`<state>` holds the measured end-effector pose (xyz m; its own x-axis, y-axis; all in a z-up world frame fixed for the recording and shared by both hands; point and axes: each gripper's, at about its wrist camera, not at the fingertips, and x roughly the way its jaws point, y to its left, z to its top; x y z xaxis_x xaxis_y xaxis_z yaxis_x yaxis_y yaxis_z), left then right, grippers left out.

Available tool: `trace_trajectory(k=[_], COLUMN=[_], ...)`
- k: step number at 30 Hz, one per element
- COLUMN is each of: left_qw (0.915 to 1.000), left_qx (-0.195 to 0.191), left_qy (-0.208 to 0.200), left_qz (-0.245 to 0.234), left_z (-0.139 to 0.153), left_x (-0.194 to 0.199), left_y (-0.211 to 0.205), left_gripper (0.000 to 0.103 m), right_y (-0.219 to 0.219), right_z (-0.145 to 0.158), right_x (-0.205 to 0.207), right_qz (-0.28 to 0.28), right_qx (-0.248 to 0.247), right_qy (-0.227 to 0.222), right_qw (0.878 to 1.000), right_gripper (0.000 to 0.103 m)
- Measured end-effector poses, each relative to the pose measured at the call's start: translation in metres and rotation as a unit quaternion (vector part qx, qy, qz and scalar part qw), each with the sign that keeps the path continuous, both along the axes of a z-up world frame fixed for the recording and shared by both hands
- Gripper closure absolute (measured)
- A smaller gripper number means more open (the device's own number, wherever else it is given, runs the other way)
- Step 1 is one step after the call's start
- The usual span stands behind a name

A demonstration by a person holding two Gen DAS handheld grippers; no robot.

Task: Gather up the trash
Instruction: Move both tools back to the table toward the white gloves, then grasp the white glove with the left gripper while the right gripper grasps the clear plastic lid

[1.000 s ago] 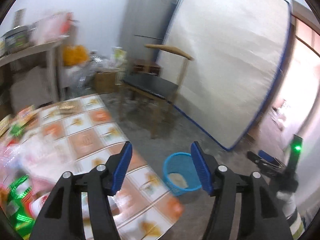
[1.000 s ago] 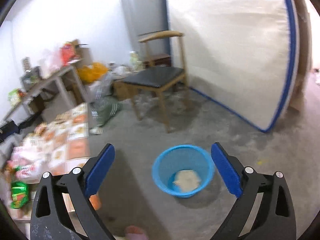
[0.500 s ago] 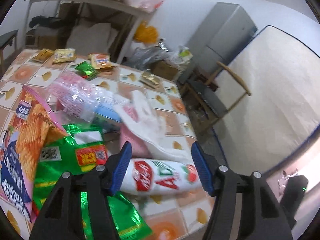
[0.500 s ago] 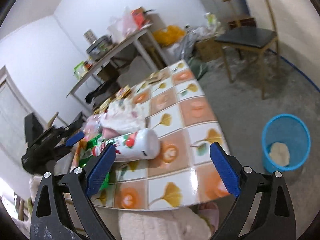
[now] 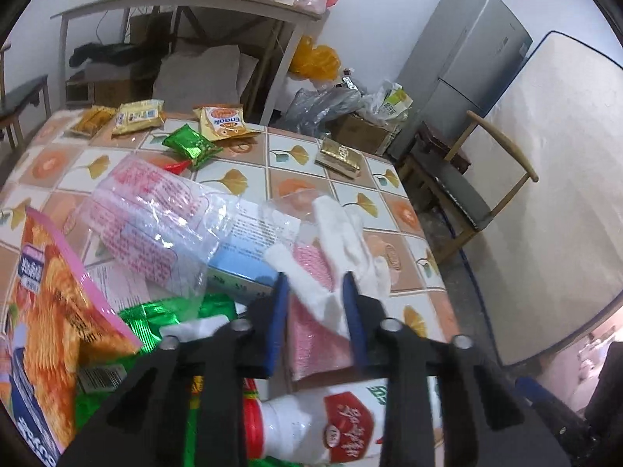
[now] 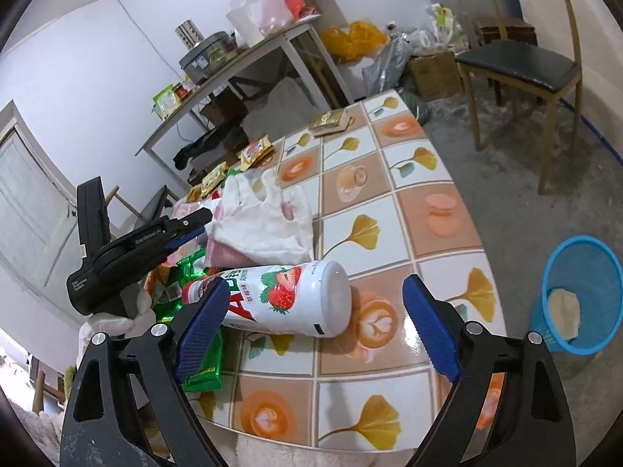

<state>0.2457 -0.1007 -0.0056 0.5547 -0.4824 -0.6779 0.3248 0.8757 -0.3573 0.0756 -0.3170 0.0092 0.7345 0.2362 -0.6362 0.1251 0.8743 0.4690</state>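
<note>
A white plastic bag (image 5: pixel 342 233) (image 6: pixel 264 225) lies crumpled on the tiled table (image 6: pixel 440 210) over a pink pack. My left gripper (image 5: pixel 314 284) (image 6: pixel 202 222) points down at the bag's near edge. Its jaws are closing, and a fold of the bag fills the narrow gap between the pads. A white strawberry drink bottle (image 6: pixel 296 299) (image 5: pixel 331 424) lies on its side near the table's front. My right gripper (image 6: pixel 315 284) is wide, its jaws closing slightly. The bottle lies just ahead between the fingers, untouched. A blue bin (image 6: pixel 599 272) stands on the floor at the right.
An orange chip bag (image 5: pixel 50 311), green packets (image 5: pixel 190 144), clear pink-printed wrap (image 5: pixel 155 210) and a gold packet (image 5: pixel 340 155) litter the table. Crumpled paper (image 6: pixel 562 307) lies in the bin. Past the table stand a chair (image 6: pixel 518 62), a grey fridge (image 5: pixel 463 66) and a leaning mattress (image 5: pixel 553 194).
Both views swung from the floor and bin onto the table. My left jaws went from wide apart to narrow around the white bag. My right gripper came close to the bottle.
</note>
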Motion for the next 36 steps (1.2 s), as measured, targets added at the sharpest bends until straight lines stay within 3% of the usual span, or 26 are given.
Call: trace_trajectory(k=[3, 5, 13, 20, 29, 31, 33, 36], left_qw=[0.9999, 0.9997, 0.9964, 0.993, 0.9923, 0.99, 0.9869, 0.9862], left_qx=[-0.01, -0.022, -0.075, -0.099, -0.114, -0.127, -0.135, -0.111], left_qy=[-0.004, -0.005, -0.034, -0.06, -0.033, -0.016, 0.005, 0.033], left_qz=[-0.002, -0.006, -0.02, -0.023, -0.035, -0.059, -0.088, -0.118], left_z=[0.0, 0.001, 0.016, 0.035, 0.03, 0.026, 0.021, 0.011], left_x=[0.001, 0.002, -0.005, -0.017, -0.017, -0.018, -0.019, -0.019], left_y=[0.004, 0.006, 0.014, 0.024, 0.031, 0.025, 0.016, -0.007], left_gripper=[0.1, 0.103, 0.103, 0.103, 0.103, 0.099, 0.082, 0.067], right_y=[0.003, 0.004, 0.006, 0.003, -0.01, -0.012, -0.012, -0.01], right_z=[-0.001, -0.001, -0.003, -0.001, 0.041, 0.043, 0.039, 0.027], right_x=[0.003, 0.005, 0.001, -0.002, 0.037, 0.048, 0.057, 0.061], right_qz=[0.006, 0.006, 0.0, -0.004, 0.011, 0.012, 0.011, 0.011], right_qx=[-0.001, 0.001, 0.009, 0.015, -0.004, -0.001, 0.012, 0.034], right_qy=[0.005, 0.006, 0.008, 0.009, -0.04, -0.045, -0.046, -0.039], right_qw=[1.0, 1.0, 1.0, 1.0, 0.999, 0.999, 0.999, 0.999], right_gripper=[0.019, 0.019, 0.02, 0.02, 0.02, 0.02, 0.02, 0.021])
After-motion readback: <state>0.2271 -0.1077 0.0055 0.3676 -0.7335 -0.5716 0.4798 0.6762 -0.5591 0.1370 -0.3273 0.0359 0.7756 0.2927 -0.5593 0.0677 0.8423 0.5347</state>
